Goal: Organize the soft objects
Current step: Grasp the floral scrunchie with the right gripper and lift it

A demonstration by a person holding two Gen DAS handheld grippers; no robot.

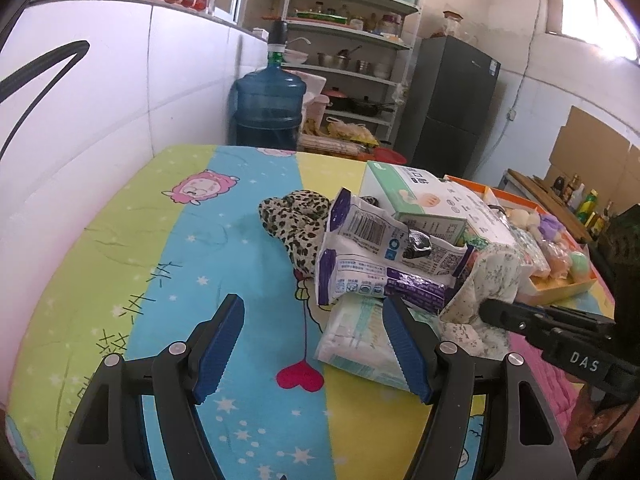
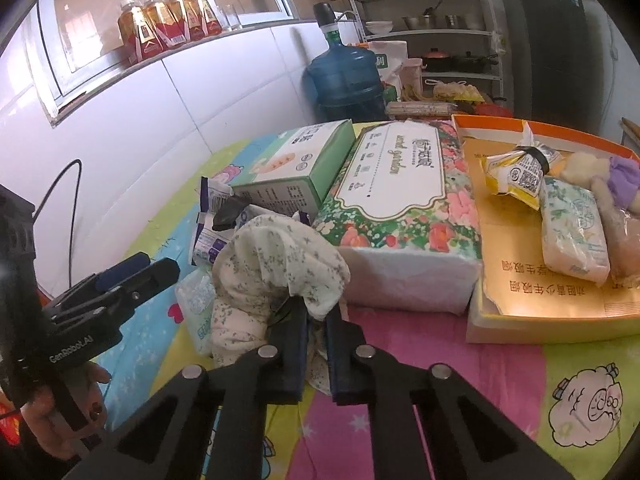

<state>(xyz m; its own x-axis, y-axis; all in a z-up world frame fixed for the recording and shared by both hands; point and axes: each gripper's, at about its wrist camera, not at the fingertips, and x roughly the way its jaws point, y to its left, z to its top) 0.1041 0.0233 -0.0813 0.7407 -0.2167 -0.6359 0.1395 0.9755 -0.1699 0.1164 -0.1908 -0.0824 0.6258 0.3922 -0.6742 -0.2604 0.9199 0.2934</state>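
Right gripper point(image 2: 316, 344): jaws nearly closed, pinching a fold of the floral cloth point(image 2: 276, 256); the cloth bunches up above the fingers and rests against the pile at the middle of the worktop point(image 2: 420, 360). Left gripper point(image 1: 312, 344): jaws wide apart, holding nothing, hovering over the cartoon-print cover near the front edge; its right finger is just beside a soft tissue pack point(image 1: 360, 336). Behind the cloth: 2 purple-and-white snack bags point(image 1: 376, 248), crumpled, lying on the tissue pack; a leopard-print fabric piece point(image 1: 292, 220) to their left; a green-and-white box point(image 2: 296, 168) tilted on the pile. A rose-print tissue pack point(image 2: 400, 204) touches the box on its right side. Toward the right edge, an orange-rimmed cardboard tray point(image 2: 532, 292) holds a yellow packet point(image 2: 516, 172), a small tissue pack point(image 2: 572, 232) and a plush toy point(image 2: 612, 184).
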